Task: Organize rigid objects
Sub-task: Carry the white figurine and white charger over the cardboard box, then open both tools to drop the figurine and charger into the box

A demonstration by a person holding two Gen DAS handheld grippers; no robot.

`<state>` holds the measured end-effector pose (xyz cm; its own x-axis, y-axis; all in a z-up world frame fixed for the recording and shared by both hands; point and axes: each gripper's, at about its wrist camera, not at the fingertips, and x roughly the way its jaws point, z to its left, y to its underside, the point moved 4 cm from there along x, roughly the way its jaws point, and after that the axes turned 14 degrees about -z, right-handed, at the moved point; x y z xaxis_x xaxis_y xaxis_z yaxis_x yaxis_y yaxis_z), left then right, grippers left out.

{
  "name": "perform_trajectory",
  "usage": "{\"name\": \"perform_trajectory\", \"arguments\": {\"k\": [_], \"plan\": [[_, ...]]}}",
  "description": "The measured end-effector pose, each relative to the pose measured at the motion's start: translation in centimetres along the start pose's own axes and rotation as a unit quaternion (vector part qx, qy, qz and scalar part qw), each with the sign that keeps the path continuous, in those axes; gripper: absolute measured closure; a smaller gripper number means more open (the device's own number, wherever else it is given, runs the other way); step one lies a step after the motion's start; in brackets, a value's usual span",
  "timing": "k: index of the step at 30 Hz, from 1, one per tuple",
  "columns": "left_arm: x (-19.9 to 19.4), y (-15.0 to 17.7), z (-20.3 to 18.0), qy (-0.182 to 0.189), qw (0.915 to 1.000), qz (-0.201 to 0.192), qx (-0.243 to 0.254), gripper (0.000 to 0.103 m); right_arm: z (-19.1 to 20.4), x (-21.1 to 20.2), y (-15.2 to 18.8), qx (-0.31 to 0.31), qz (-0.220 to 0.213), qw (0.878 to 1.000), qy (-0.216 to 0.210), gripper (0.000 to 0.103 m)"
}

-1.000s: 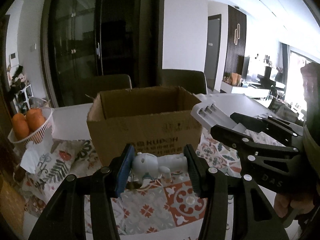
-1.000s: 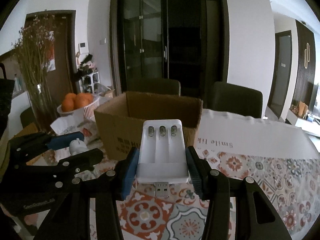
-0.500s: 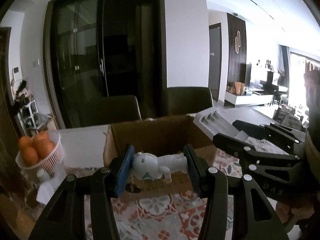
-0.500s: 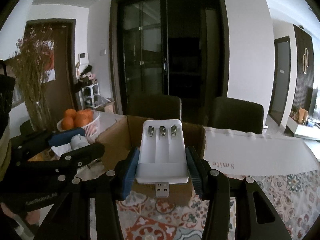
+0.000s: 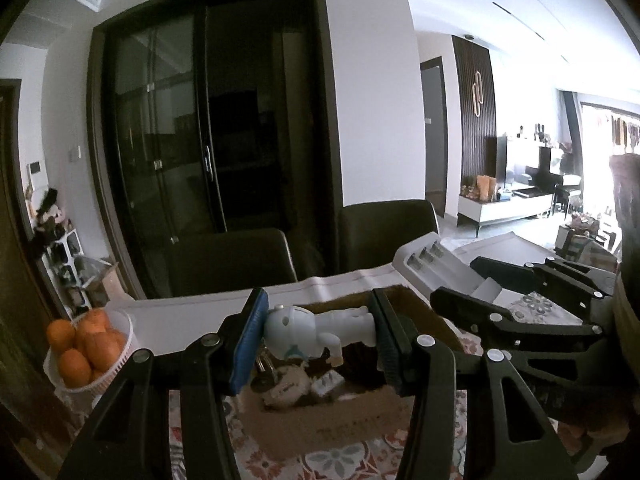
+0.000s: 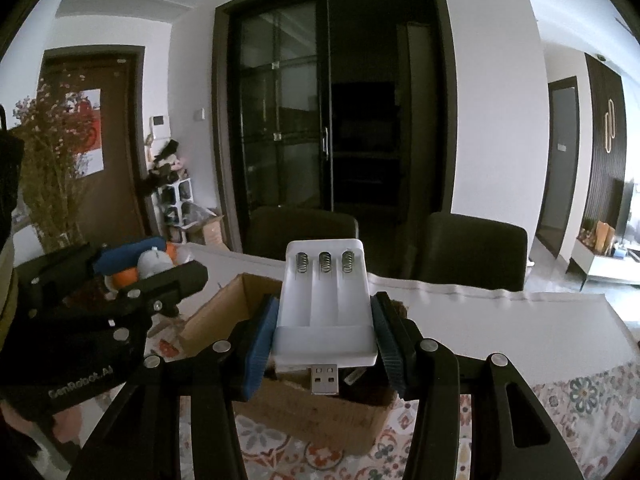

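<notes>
My left gripper (image 5: 318, 330) is shut on a small white robot figurine (image 5: 316, 326) and holds it sideways above the open cardboard box (image 5: 332, 424). My right gripper (image 6: 324, 332) is shut on a white USB battery charger (image 6: 325, 304) with three empty slots, above the same box (image 6: 320, 412). The charger (image 5: 436, 264) and right gripper also show at the right in the left wrist view. The left gripper with the figurine (image 6: 154, 262) shows at the left in the right wrist view. Small items, among them keys (image 5: 266, 376), lie inside the box.
The box stands on a patterned tablecloth (image 6: 580, 400). A white basket of oranges (image 5: 86, 350) stands at the table's left. Two dark chairs (image 5: 228, 264) stand behind the table. Dried flowers (image 6: 48, 168) rise at the far left. A white sheet (image 6: 500, 320) covers the far table.
Both grippers rose with their objects and came over the box; its inside now shows below them. Both grips are unchanged.
</notes>
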<state>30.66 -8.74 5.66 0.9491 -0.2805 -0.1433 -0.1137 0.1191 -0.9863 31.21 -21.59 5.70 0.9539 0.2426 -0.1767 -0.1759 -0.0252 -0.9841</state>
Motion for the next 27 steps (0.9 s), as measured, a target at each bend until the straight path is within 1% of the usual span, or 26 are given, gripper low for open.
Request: {"name": "perform_trajectory", "arguments": {"k": [7,12,24,25,27], "plan": [[2.0,-0.3,-0.3,-0.004,0.9998,0.001,0.020,0.052,-0.4,1.6,-0.3,-0.001,0.015,1.000,0.007,0.054],[3.7,-0.3,0.1,-0.008,0.9997,0.004,0.023,0.052,-0.7,2.9,-0.1,-0.005,0.028,1.000,0.011,0.054],[7.6,2.7,1.6,0.000,0.9977,0.065,-0.022,0.052,-1.0,6.0,1.3,0.006,0.065,0.998,0.004,0.054],[7.8,2.9,1.7,0.000,0.9973,0.069,-0.024,0.052,-1.1,6.3,1.4,0.008,0.068,0.998,0.004,0.053],[8.0,3.3,2.0,-0.007,0.9968,0.076,-0.026,0.046,-1.5,6.8,1.8,0.014,0.078,0.997,0.012,0.044]]}}
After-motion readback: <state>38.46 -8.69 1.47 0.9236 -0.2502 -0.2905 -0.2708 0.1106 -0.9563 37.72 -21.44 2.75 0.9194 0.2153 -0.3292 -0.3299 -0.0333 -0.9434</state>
